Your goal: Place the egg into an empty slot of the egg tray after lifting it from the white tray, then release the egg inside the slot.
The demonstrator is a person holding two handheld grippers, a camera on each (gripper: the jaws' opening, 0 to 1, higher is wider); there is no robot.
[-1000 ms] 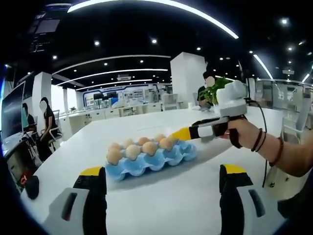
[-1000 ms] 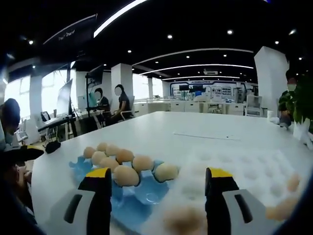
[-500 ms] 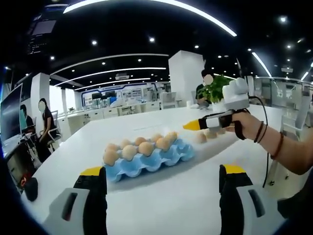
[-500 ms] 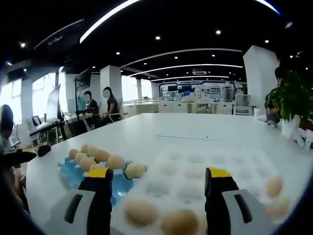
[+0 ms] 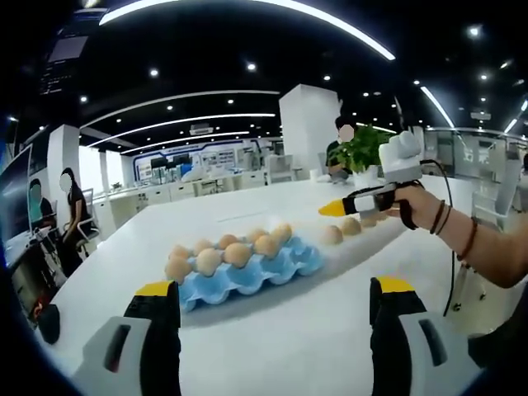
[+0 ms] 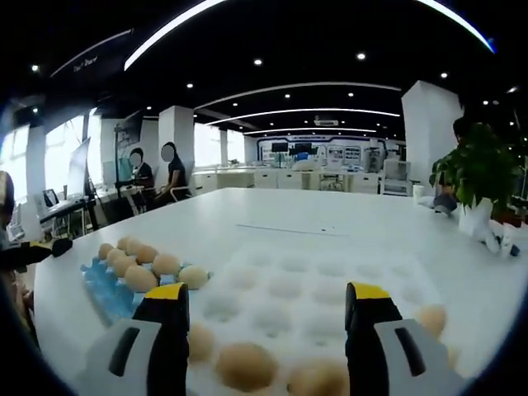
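**Both hand-held grippers empty, eggs waiting in white tray**

Your left hand-held gripper (image 5: 274, 309) sits low over the white table (image 5: 289, 346), jaws spread wide apart, nothing between them. Ahead of it, the blue egg tray (image 5: 247, 276) lies on the table with a row of brown eggs along its far side; the near slots look empty. Past the tray's right end, your right hand-held gripper (image 5: 334, 209) comes in from the right, yellow tip pointing left, held in your hand (image 5: 417, 206) with bands on the wrist. It hangs above two eggs (image 5: 332, 234) that sit in the white tray, which is hard to make out against the table from this side.

In the right gripper view, your right hand-held gripper (image 6: 268, 318) has its jaws well apart and holds nothing. The white tray (image 6: 322, 285) lies right under and ahead of it, rows of round hollows, most bare. A brown egg (image 6: 245, 365) sits in a near hollow between the jaws, blurred. Another egg (image 6: 431, 319) lies just right of the right jaw. The blue egg tray (image 6: 103, 285) is just beside the white tray's left edge, eggs in it. A potted plant (image 6: 478, 177) stands far right on the table. People sit at desks in the far left background (image 6: 169, 169).
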